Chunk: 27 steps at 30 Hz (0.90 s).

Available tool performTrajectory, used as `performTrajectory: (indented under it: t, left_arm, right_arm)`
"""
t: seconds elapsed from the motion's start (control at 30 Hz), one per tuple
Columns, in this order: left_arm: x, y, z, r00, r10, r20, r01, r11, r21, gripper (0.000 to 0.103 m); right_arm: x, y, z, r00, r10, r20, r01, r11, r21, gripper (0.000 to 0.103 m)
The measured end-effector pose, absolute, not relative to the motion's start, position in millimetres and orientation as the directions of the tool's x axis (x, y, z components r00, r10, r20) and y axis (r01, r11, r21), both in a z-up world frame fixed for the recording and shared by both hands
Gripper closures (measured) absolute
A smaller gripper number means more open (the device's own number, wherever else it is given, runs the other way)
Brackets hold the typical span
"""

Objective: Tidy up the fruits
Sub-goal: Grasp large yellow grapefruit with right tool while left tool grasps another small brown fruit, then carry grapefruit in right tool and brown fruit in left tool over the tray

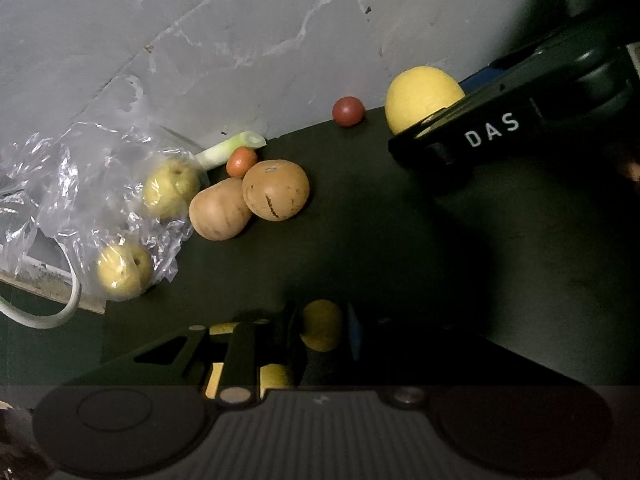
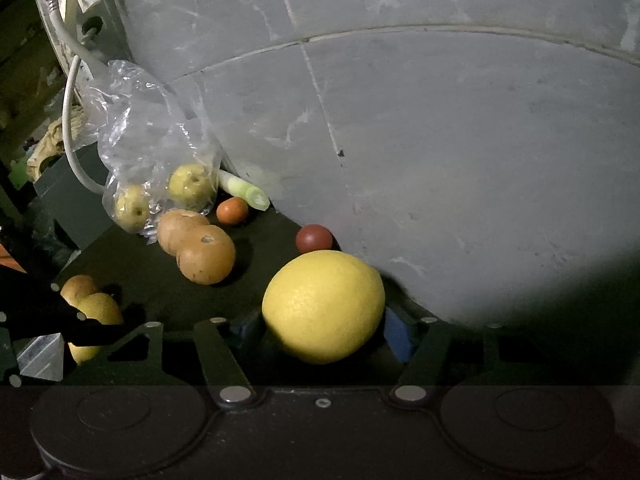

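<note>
**Both tools grip yellow fruit**

The right tool [image 2: 324, 328] clamps a large yellow citrus [image 2: 323, 306] low over the counter [image 2: 152, 280]. The left tool [image 1: 322, 330] pinches a small yellow fruit [image 1: 322, 324]. Two brown fruits [image 1: 248, 200] lie at ten o'clock from it, beside a bag [image 1: 80, 184] holding two more.

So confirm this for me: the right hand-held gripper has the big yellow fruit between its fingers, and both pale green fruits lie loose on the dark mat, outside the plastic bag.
Not quite. The right hand-held gripper does have the big yellow fruit between its fingers, but the two pale green fruits sit inside the clear plastic bag, not loose on the dark mat. The right wrist view shows this.
</note>
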State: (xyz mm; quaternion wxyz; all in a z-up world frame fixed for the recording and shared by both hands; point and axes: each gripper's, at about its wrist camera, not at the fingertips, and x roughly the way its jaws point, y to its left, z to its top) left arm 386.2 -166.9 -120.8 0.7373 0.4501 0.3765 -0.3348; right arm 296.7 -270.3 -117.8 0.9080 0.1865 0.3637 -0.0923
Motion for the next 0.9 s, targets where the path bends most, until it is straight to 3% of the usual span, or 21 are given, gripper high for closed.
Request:
performTrajectory:
  t: [0.9]
  left_arm:
    - [321.2, -106.4, -81.5, 0.538, -0.187, -0.822, 0.787, 0.462, 0.410, 0.075]
  right_arm:
    - [231.3, -196.3, -98.9, 0.728, 0.110, -0.677, 0.144, 0.941, 0.307, 0.040]
